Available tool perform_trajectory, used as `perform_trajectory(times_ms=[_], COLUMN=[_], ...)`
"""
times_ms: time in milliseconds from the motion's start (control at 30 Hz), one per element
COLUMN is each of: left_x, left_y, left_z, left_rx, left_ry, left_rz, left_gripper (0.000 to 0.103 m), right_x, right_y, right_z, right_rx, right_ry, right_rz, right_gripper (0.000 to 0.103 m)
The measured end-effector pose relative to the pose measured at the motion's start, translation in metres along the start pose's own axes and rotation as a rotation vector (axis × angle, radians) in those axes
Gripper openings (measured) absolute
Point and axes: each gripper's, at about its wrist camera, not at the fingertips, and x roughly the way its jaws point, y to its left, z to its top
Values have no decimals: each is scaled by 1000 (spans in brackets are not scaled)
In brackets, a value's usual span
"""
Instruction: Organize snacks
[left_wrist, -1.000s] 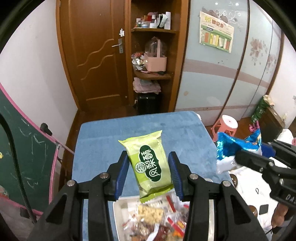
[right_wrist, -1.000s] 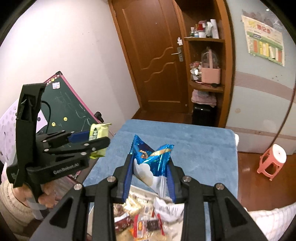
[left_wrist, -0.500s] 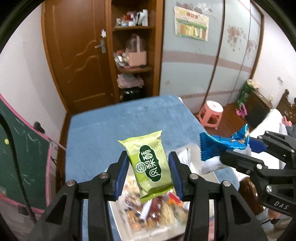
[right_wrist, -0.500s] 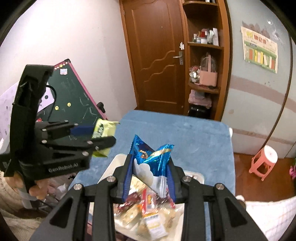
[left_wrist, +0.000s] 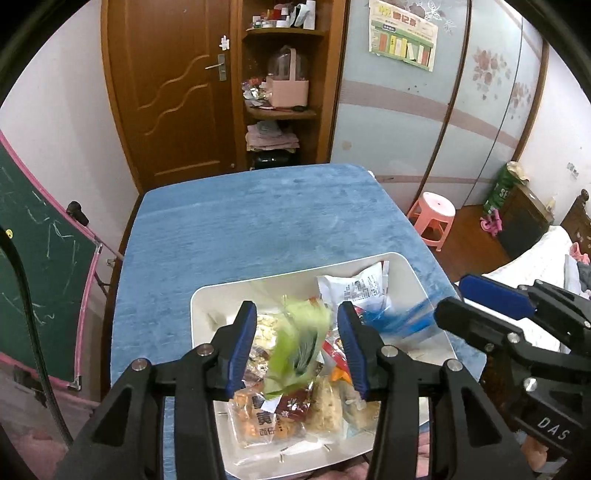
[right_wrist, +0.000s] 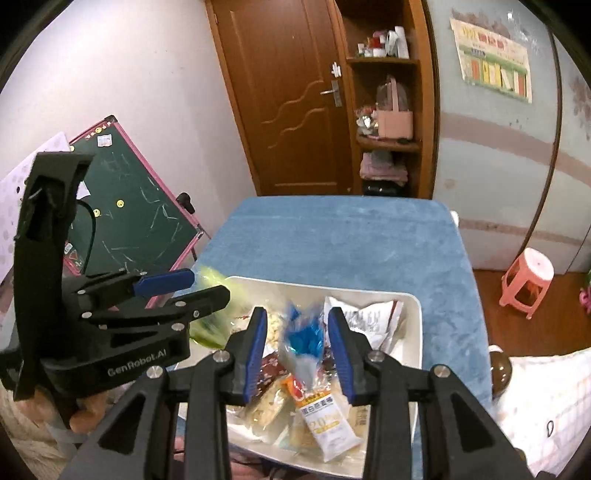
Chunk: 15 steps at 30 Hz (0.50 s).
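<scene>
one white tray (left_wrist: 413, 275), two hand-held grippers (left_wrist: 297, 347) (right_wrist: 295, 345)

"GenRobot.AI" on left hand-held gripper (right_wrist: 208, 286); "DAS" on right hand-held gripper (left_wrist: 448, 297).

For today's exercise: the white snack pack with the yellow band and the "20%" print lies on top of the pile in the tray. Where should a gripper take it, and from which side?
Take the white snack pack across its narrow width near the middle, coming from above. It lies flat and long on top of the other snacks in the white tray, so its two long edges are free for the fingers; its ends point toward neighbouring packets.
</scene>
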Motion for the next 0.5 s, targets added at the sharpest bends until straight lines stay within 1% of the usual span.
perform_trajectory(times_ms=[33,67,100,133,167,200,267,333,433,500], left_x=[-1,-5,-7,-10,-13,-13,-14,-14,-12,-12], left_y=[-2,-2,-1,1,4,6,13,16,16,17], left_z=[0,-1,1,1,1,4,4,3,0,0], left_rx=[1,-1,-8,-12,-21,-31,-69,-90,-87,-90], left_ry=[-9,-30,-49,-72,-92,-95,-90,-85,-73,-68], left_rz=[-2,-1,16,36,42,39,8,-4,27,45], left_gripper=[65,72,78,84,87,92,95,95,95,95], right_x=[1,2,2,1,0,-1,-3,-5,-5,-7], right_y=[0,1,1,0,-1,-3,-3,-2,4,8], right_z=[-1,-1,-1,0,0,0,1,-1,-3,-4], right_rx=[-1,-4,-3,5,17,28,45,46,33,29], right_ry=[0,-2,-8,-20,-31,-40,-47,-53,-53,-56], right_rz=[-5,-13,-14,-16,-15,-9,2,-5,-21,-17], right_gripper=[39,47,48,53,57,59,65,65,66,66])
